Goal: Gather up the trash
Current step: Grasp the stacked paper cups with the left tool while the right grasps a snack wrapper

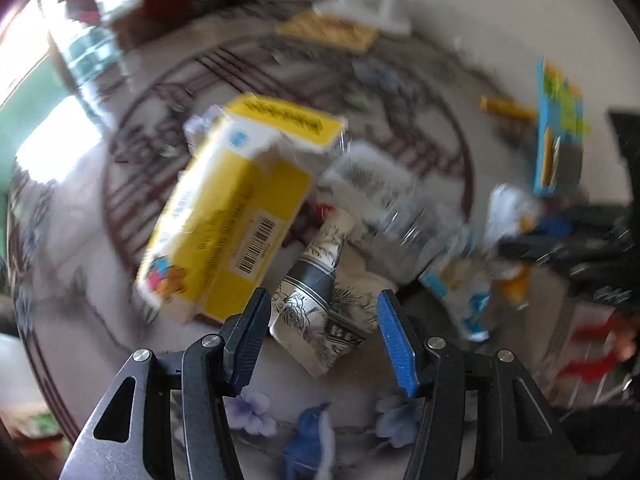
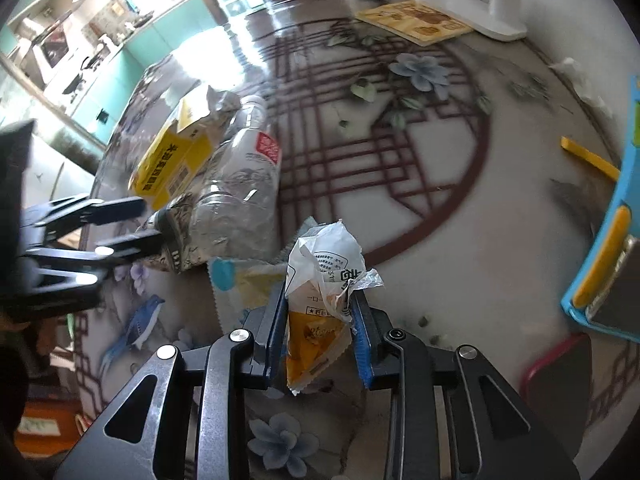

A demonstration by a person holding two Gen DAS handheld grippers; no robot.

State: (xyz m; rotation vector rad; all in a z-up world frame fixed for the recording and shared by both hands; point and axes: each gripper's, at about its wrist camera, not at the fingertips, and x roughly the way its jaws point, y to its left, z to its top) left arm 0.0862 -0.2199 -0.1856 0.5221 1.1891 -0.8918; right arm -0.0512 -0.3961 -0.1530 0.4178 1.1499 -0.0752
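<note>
My right gripper (image 2: 320,296) is shut on a crumpled white and orange snack wrapper (image 2: 324,280), held just above the patterned table (image 2: 440,208). To its left lies a pile of trash: a torn yellow carton (image 1: 224,216), a clear plastic bottle (image 2: 240,184) and a flattened black and white paper cup (image 1: 312,300). My left gripper (image 1: 320,312) stands open over the cup. The cup lies between its fingers, and a gap shows at the blue right pad (image 1: 396,340). The left wrist view is blurred.
A flat blue and white wrapper (image 2: 240,280) lies by the right gripper. A blue box (image 2: 612,248) stands at the right edge, with a yellow stick (image 2: 588,160) beside it. A yellow booklet (image 2: 416,20) and a white stand (image 2: 480,8) sit at the back. A red item (image 2: 556,372) lies front right.
</note>
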